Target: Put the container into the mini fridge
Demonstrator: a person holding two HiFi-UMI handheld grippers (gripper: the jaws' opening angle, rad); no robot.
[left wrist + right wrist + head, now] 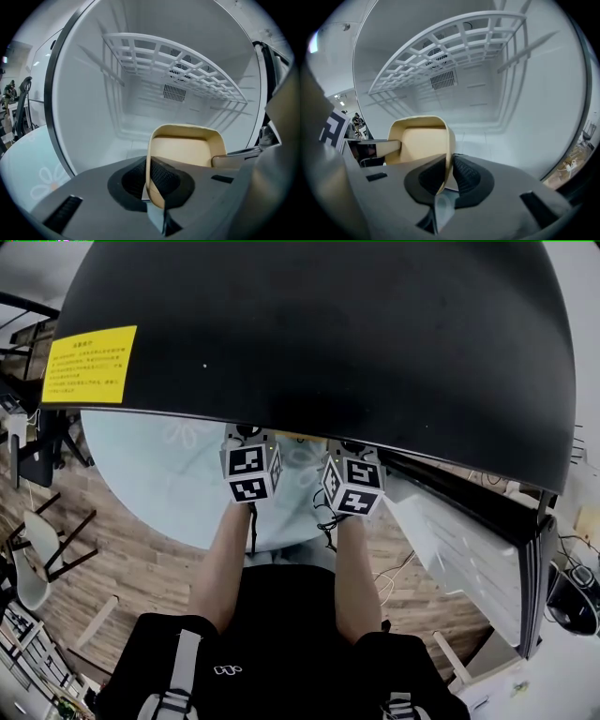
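Note:
A cream, empty container (pixel 183 150) hangs inside the white mini fridge (pixel 93 117), below its wire shelf (pixel 178 61). My left gripper (pixel 151 180) is shut on the container's near-left rim. My right gripper (pixel 447 176) is shut on the opposite rim of the same container (pixel 422 143). In the head view the fridge's black top (pixel 328 334) hides the container and both sets of jaws; only the marker cubes of the left gripper (pixel 250 472) and right gripper (pixel 353 486) show under its edge.
The fridge door (pixel 469 549) stands open at the right. A pale round rug (pixel 159 474) lies on the wooden floor before the fridge. A chair (pixel 37 559) stands at the left. A fan vent (pixel 443 78) sits in the fridge's back wall.

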